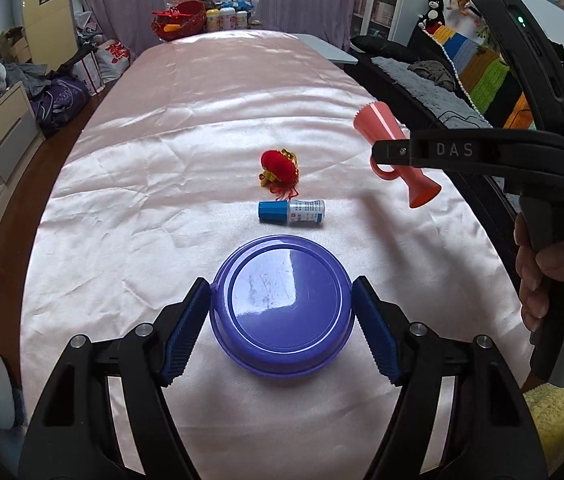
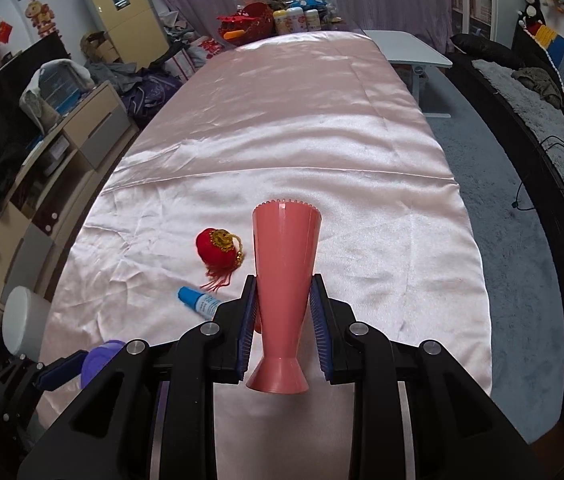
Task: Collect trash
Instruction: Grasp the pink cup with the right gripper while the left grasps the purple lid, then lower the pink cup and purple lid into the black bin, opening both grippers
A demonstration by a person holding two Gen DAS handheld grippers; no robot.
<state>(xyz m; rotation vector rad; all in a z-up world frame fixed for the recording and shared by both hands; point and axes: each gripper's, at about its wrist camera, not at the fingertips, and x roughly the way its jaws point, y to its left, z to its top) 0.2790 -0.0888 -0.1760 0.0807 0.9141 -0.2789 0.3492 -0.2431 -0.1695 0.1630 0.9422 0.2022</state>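
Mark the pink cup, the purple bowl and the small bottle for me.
pink cup (image 2: pixel 285 280), right wrist view, mid-body between the pads.
purple bowl (image 1: pixel 282 300), left wrist view, upturned base.
small bottle (image 1: pixel 308 211), left wrist view, white labelled body.

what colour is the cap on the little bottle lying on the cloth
Blue; the bottle shows best in the left wrist view.
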